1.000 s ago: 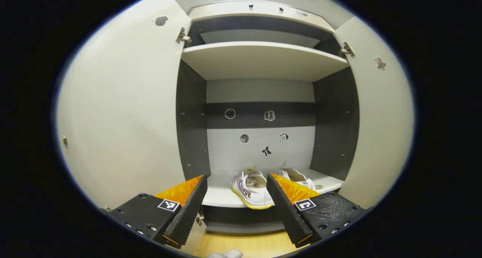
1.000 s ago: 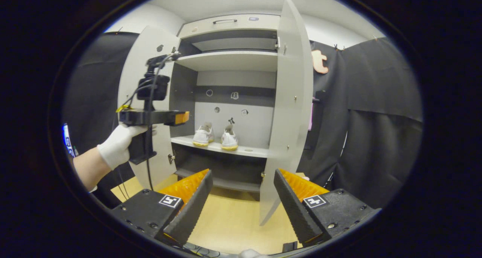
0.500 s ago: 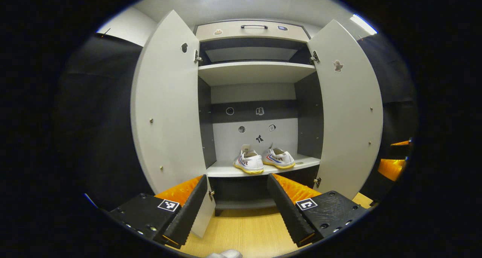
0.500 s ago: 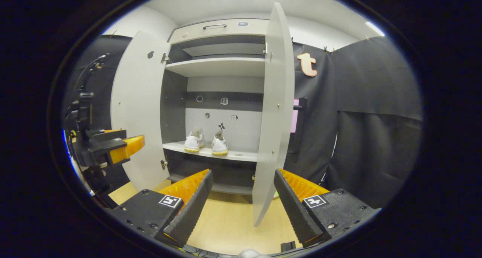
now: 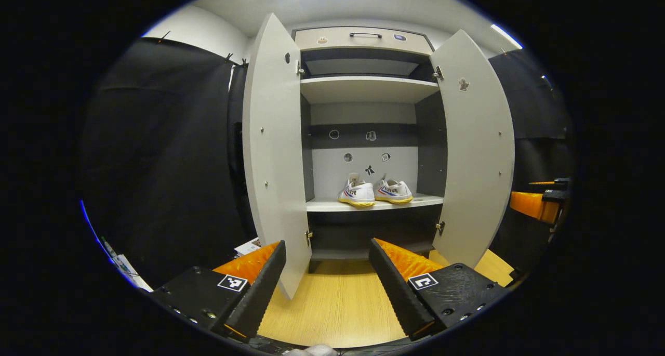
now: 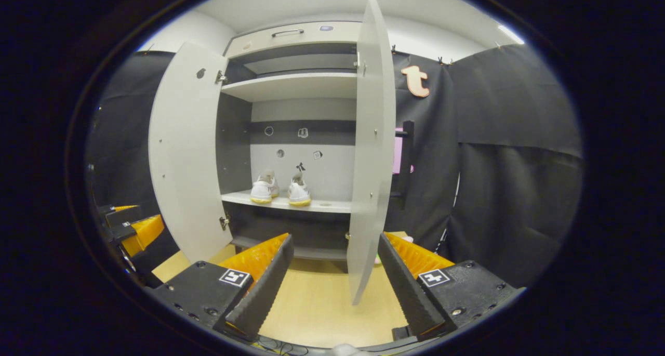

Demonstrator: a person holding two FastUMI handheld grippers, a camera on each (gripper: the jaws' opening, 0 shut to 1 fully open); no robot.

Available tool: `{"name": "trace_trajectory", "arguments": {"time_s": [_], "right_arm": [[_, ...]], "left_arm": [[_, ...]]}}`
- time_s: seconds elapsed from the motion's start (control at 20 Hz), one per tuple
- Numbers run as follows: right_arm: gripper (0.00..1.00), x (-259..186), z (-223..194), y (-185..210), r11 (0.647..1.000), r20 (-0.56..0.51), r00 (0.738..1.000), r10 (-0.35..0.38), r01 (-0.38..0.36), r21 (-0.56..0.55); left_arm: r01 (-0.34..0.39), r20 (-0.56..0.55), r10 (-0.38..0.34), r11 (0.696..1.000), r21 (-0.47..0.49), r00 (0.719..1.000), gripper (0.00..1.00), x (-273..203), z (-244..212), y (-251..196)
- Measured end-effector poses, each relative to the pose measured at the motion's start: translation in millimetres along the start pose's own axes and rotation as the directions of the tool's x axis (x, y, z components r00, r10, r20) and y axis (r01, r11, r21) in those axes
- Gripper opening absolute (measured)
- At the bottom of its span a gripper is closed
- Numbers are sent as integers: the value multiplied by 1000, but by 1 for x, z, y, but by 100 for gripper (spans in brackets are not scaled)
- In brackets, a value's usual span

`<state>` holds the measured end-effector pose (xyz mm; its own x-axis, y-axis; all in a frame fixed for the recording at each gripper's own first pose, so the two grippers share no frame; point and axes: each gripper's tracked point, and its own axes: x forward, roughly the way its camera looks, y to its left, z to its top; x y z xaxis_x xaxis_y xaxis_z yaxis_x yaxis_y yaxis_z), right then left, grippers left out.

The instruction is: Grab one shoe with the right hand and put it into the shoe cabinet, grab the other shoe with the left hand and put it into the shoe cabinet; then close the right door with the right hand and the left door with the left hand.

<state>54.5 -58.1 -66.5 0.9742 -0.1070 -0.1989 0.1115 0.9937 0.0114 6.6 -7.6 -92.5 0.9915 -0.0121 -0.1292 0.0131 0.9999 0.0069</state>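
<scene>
Two white canvas shoes (image 5: 375, 192) sit on the shoe cabinet's (image 5: 363, 88) smooth grey shelf, at 12 o'clock. Both flat doors, left door (image 5: 273, 153) and right door (image 6: 370, 148), stand wide. Left gripper (image 5: 327, 286) and right gripper (image 6: 335, 283): ribbed jaws spread, empty, above bare wood floor (image 5: 337, 304).

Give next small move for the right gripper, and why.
Probably bring the right gripper up to the right door's outer face to push it shut. Both shoes sit on the shelf, both doors stand open, and the gripper is open and empty, with the door's edge straight ahead.

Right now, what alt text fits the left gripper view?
Open tongs face a shoe cabinet with both doors open, the left door and the right door. Two white shoes sit side by side on its lower shelf.
</scene>
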Motion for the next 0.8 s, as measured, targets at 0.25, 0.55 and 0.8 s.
{"name": "trace_trajectory", "arguments": {"time_s": [0.25, 0.55, 0.8], "right_arm": [[100, 4, 23, -61, 993, 48, 992, -114, 114, -3], [100, 27, 55, -145, 965, 94, 961, -261, 256, 64], [100, 62, 66, -152, 971, 93, 968, -234, 228, 78]], "left_arm": [[1, 16, -1, 1000, 4, 1000, 96, -1, 6, 1], [3, 30, -4, 1000, 6, 1000, 96, 0, 11, -5], [-8, 26, 8, 1000, 10, 1000, 96, -3, 12, -11]]}}
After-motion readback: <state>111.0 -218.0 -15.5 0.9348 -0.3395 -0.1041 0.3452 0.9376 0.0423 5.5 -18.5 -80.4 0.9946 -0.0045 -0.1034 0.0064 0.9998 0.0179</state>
